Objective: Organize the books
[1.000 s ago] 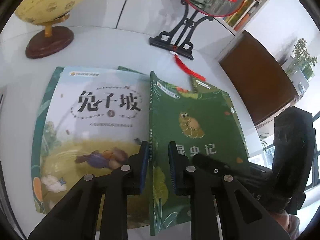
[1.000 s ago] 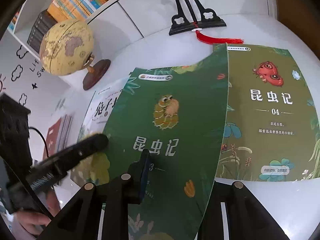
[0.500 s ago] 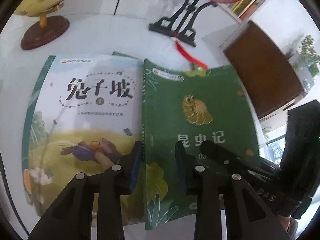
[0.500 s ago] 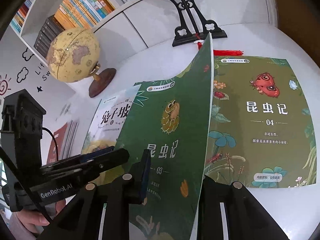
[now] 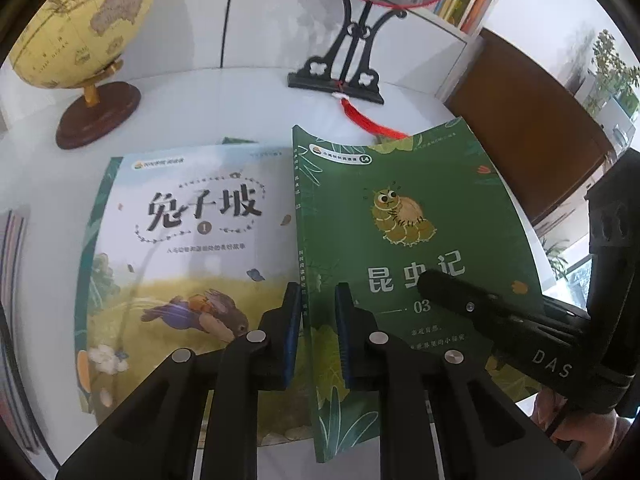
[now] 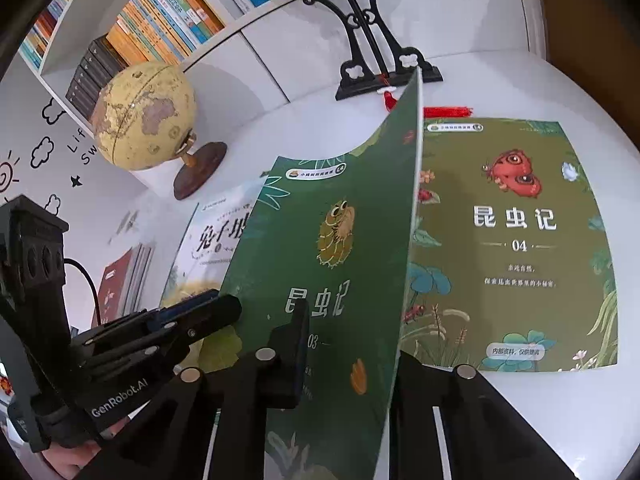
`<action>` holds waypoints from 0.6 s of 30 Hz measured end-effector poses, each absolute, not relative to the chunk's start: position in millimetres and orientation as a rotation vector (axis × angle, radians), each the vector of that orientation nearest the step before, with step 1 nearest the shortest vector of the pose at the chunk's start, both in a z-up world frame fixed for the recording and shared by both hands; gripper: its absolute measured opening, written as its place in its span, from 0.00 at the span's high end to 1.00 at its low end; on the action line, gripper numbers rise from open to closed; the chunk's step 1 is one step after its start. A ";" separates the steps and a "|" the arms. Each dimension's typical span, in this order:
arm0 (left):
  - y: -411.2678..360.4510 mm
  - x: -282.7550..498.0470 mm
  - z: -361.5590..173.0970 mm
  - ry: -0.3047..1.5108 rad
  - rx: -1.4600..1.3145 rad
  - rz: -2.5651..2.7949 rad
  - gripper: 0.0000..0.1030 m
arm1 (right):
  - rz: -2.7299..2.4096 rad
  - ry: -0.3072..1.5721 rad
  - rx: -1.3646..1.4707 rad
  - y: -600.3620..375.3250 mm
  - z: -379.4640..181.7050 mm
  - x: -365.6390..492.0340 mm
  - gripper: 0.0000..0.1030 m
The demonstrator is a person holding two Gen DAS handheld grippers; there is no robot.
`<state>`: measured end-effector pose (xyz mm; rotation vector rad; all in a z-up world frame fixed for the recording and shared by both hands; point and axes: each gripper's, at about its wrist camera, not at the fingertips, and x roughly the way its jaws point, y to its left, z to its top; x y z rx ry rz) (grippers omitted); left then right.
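A green book numbered 03 point(image 5: 420, 208) point(image 6: 340, 240) stands tilted on its spine, its free edge raised high and its cover bowed. My left gripper point(image 5: 318, 308) point(image 6: 232, 308) straddles the spine near the bottom, and its jaws are closing onto it. My right gripper point(image 6: 352, 336) point(image 5: 428, 280) is closing on the raised free edge: one finger lies on the cover and the other is hidden behind the book. A white rabbit book point(image 5: 200, 220) point(image 6: 220, 236) lies flat to the left. An olive book numbered 04 point(image 6: 512, 240) lies flat to the right.
On the white table point(image 5: 240, 112), a globe point(image 5: 80, 20) point(image 6: 144, 116) on a brown foot stands at the back left. A black fan stand point(image 5: 340, 76) point(image 6: 384, 68) with a red tassel sits behind the books. More books point(image 6: 124, 284) are stacked at the far left. A brown cabinet point(image 5: 520, 120) borders the right.
The green book's free edge has swung up from nearly flat to steep in the right gripper. The left jaws widened around the spine, then narrowed on it again.
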<state>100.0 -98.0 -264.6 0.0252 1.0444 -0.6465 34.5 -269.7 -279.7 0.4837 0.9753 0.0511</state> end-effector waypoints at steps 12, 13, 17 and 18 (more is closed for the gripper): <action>-76.9 105.2 -242.7 0.994 -0.004 -0.621 0.87 | 0.079 0.928 0.461 -256.2 -256.8 38.5 0.87; -74.8 106.5 -241.4 0.994 -0.010 -0.618 0.87 | 0.081 0.925 0.461 -254.4 -254.5 39.6 0.87; -63.6 110.7 -233.2 0.980 -0.037 -0.611 0.87 | 0.089 0.912 0.430 -242.0 -242.8 44.4 0.87; -62.1 110.9 -231.2 0.975 -0.034 -0.609 0.87 | 0.090 0.909 0.429 -239.2 -240.5 45.5 0.87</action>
